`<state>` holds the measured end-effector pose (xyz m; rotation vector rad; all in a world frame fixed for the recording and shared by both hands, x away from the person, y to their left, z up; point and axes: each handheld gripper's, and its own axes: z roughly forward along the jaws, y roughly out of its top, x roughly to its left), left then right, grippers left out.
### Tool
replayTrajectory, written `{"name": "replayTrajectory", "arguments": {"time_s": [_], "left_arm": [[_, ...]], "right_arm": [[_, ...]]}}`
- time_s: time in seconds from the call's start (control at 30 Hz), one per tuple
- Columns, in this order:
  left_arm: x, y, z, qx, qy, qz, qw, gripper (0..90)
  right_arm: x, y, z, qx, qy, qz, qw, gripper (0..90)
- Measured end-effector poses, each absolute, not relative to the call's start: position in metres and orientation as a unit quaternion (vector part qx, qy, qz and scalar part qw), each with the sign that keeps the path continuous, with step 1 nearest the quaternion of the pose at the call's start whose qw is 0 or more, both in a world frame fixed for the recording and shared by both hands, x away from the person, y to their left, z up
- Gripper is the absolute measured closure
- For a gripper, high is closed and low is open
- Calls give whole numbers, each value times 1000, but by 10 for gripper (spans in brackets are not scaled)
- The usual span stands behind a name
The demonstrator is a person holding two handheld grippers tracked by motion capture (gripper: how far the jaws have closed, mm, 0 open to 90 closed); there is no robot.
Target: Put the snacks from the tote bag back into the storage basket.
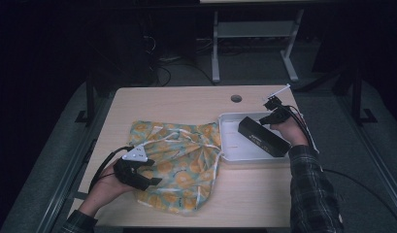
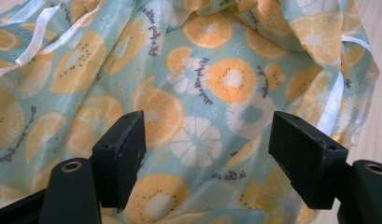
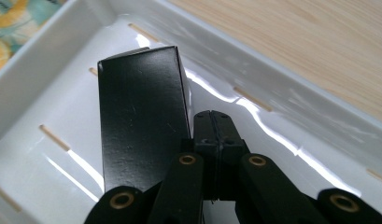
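Note:
A thin cloth [image 1: 179, 160] printed with orange and kiwi slices, with white ribbon ties, lies crumpled on the wooden table. My left gripper [image 1: 150, 177] hovers at its near-left part. In the left gripper view that gripper [image 2: 207, 135] is open, the cloth [image 2: 193, 84] spread under its jaws. A black box [image 1: 263, 137] sits tilted in a white tray [image 1: 230, 145] at the right. My right gripper [image 1: 266, 120] is at the box's far end. In the right gripper view it [image 3: 215, 121] is shut with nothing between the jaws, right beside the box [image 3: 142, 126] and above the tray [image 3: 48, 60].
The table [image 1: 186, 99] has a round cable hole [image 1: 236, 98] near its far edge. Bare wood lies beyond the cloth and along the front right. Past the table are a dark floor, cables and a desk frame [image 1: 254, 43].

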<state>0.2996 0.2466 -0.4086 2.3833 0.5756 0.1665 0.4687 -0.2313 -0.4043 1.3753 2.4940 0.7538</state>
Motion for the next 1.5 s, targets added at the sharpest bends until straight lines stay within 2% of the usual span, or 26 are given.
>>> {"name": "replayTrajectory", "arguments": {"time_s": [0.43, 1.5], "left_arm": [[300, 244, -408, 913, 220, 64, 338, 271], [300, 241, -410, 917, 214, 58, 332, 271]], "right_arm": [[458, -213, -401, 428, 867, 237, 90, 895], [422, -206, -404, 385, 891, 225, 87, 896]]}}
